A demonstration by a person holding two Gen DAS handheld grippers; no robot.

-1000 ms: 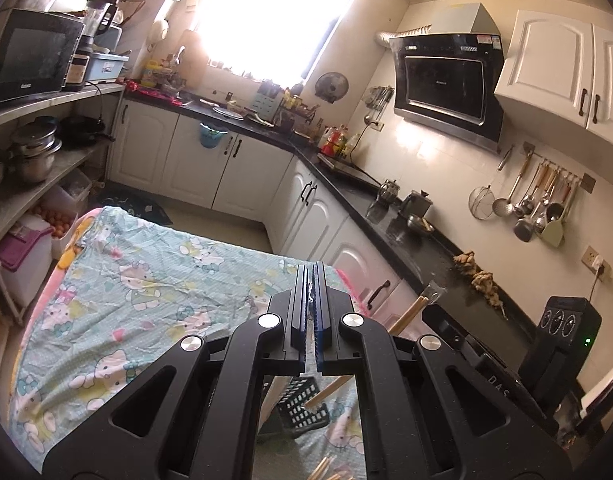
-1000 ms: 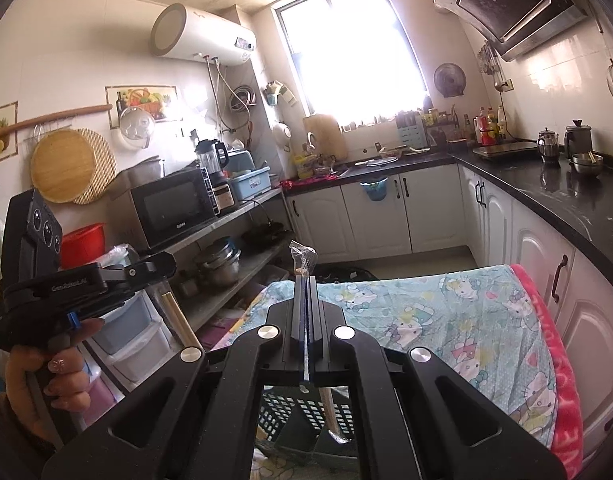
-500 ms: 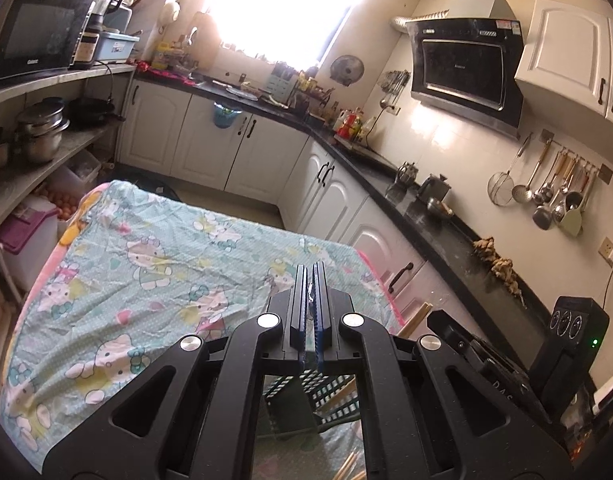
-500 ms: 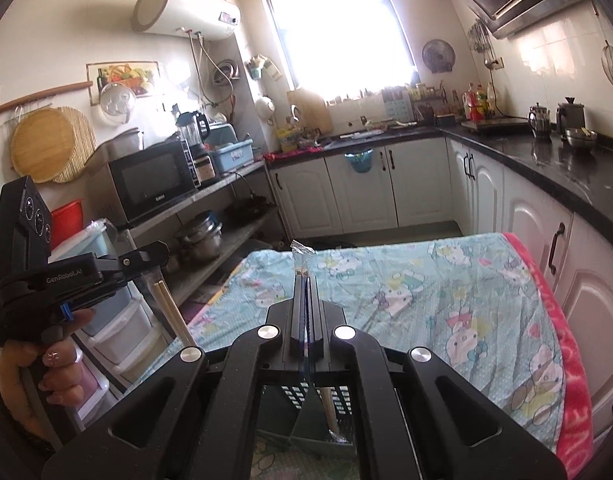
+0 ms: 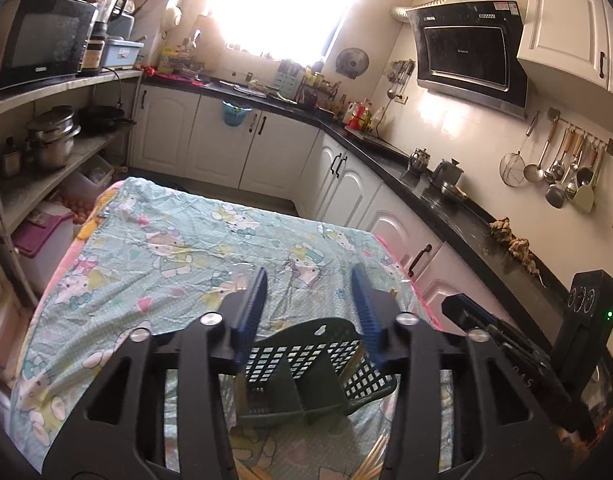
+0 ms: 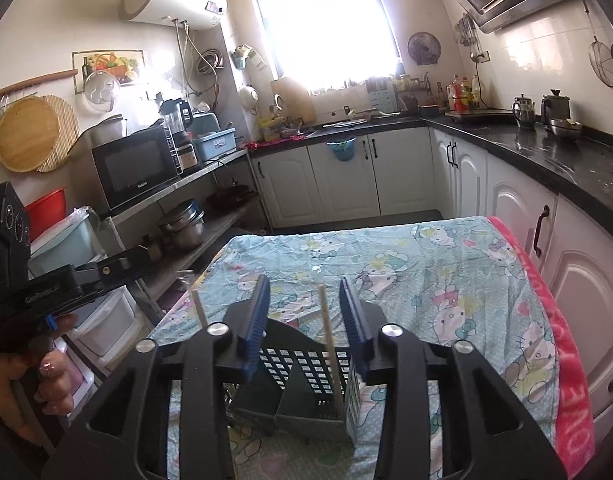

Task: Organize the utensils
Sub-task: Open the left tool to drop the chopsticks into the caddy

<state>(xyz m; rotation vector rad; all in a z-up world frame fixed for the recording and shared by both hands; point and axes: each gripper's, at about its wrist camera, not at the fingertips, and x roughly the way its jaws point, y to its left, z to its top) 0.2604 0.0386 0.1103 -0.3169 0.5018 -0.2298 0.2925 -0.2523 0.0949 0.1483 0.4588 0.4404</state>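
Now both claws stand spread, where half a second ago each was pressed together on a chopstick; that is the change, and it reads as two releases made at nearly the same moment.

Starting on the left: the left gripper [image 5: 311, 312] hangs over the dark green utensil caddy [image 5: 306, 364] with its blue pads wide apart and nothing between them; a wooden stick leans inside the caddy's right compartment [image 5: 356, 362], close under the right-hand pad, and I judge it to be the piece this gripper was carrying. More chopsticks [image 5: 372, 458] lie loose on the cartoon-print tablecloth [image 5: 166, 248] in front of the caddy, at the bottom edge of the view.

Moving right: the right gripper [image 6: 304, 308] is likewise spread and empty above the same caddy [image 6: 302, 364]; one chopstick [image 6: 331, 344] stands nearly upright in a compartment between its pads, touching neither; a second stick [image 6: 197, 308] rises left of the left-hand finger, though which compartment it stands in I cannot tell. At the far left of this view the left hand [image 6: 46, 380] grips its handle.

So two sticks seem housed; the loose ones on the cloth suggest the sorting is only partly done, and the next call is probably to lift clear without knocking the upright stick.
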